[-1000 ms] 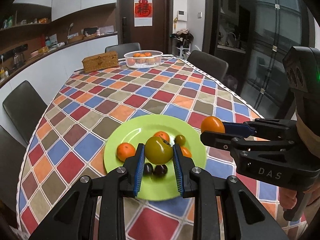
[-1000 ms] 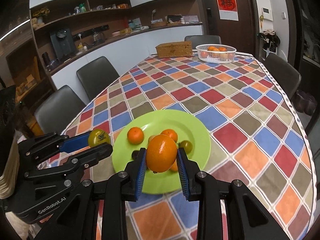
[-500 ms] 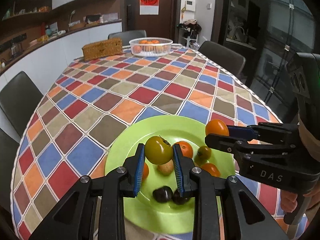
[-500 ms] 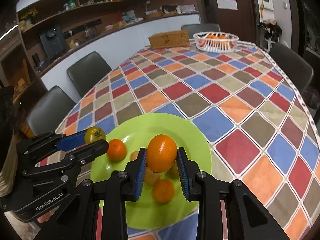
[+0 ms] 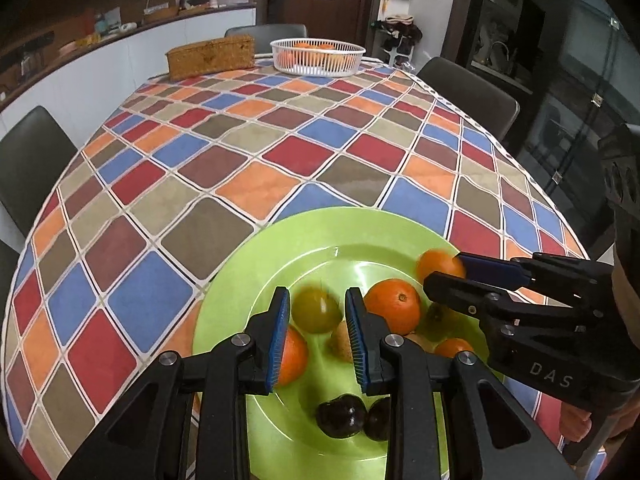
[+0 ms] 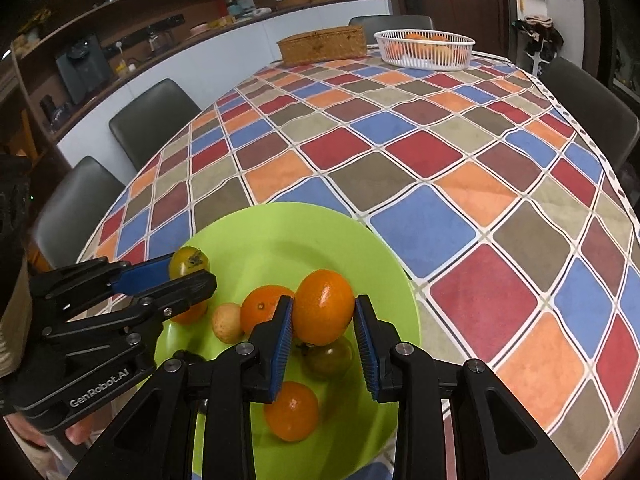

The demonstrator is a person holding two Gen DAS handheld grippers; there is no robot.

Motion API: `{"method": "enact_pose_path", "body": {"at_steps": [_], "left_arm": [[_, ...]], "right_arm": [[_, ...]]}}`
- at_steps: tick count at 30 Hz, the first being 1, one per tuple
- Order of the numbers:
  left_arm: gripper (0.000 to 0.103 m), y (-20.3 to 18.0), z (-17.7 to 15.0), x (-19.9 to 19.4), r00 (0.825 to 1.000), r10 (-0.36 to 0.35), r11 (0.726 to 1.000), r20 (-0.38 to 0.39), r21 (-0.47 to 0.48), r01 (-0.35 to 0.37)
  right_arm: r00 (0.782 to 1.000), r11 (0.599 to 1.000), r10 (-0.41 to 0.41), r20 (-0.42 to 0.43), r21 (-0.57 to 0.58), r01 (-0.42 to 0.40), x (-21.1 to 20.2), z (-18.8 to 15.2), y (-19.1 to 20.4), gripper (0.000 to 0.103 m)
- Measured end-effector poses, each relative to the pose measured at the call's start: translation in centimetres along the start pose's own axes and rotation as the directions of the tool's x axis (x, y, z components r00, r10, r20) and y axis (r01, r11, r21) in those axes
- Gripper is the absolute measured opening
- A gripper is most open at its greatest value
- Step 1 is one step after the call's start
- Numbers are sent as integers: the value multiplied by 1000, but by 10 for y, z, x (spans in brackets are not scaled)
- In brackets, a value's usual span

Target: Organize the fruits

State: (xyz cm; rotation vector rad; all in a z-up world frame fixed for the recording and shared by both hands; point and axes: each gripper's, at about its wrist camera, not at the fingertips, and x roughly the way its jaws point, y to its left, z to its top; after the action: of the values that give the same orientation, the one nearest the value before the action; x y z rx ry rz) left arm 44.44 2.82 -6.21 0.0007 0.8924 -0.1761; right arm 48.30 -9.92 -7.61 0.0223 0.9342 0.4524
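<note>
My left gripper (image 5: 316,294) is shut on a green tomato (image 5: 316,310), which looks blurred, low over the green plate (image 5: 340,232). My right gripper (image 6: 324,300) is shut on a large orange (image 6: 324,306) just above the plate (image 6: 280,228). Each gripper shows in the other view: the left gripper (image 6: 192,272) with its tomato (image 6: 188,262), the right gripper (image 5: 444,272) with its orange (image 5: 438,264). On the plate lie another orange (image 5: 394,306), mandarins (image 6: 292,410), a pale small fruit (image 6: 226,322), a second green tomato (image 6: 330,356) and two dark plums (image 5: 342,418).
At the far end of the checked tablecloth (image 5: 280,152) stand a white basket (image 5: 318,56) of oranges and a wicker box (image 5: 210,58). Dark chairs (image 6: 154,120) line the sides of the table. A counter with shelves runs along the left wall.
Both grippers have come down and forward over the green plate, which now fills more of each view. The tomato and the orange stay between their pads.
</note>
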Motion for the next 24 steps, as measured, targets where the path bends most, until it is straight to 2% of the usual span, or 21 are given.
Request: {"method": "enact_pose_path", "body": {"at_steps": [9, 15, 17, 18, 21, 23, 24], "left_arm": [[31, -12, -7, -41, 996, 63, 998, 59, 19, -64], [50, -29, -24, -88, 991, 75, 996, 108, 45, -80], [59, -38, -35, -105, 988, 93, 992, 127, 72, -103], [60, -42, -40, -111, 985, 105, 990, 134, 82, -117], [63, -50, -56, -133, 977, 142, 984, 158, 88, -157], [74, -55, -67, -147, 971, 158, 981, 179, 81, -174], [75, -58, -74, -155, 966, 168, 979, 195, 81, -187]], "right_arm": [[999, 1000, -6, 47, -15, 7, -33, -7, 6, 34], [993, 1000, -22, 113, -18, 24, -77, -26, 13, 41], [992, 999, -29, 123, -22, 32, -93, -34, 18, 41], [990, 999, -33, 135, -25, 37, -101, -39, 20, 43], [983, 996, -65, 174, -43, 73, -127, -56, 27, 56], [977, 995, -83, 198, -47, 94, -144, -69, 30, 57], [975, 994, -88, 203, -44, 99, -150, -75, 32, 57]]}}
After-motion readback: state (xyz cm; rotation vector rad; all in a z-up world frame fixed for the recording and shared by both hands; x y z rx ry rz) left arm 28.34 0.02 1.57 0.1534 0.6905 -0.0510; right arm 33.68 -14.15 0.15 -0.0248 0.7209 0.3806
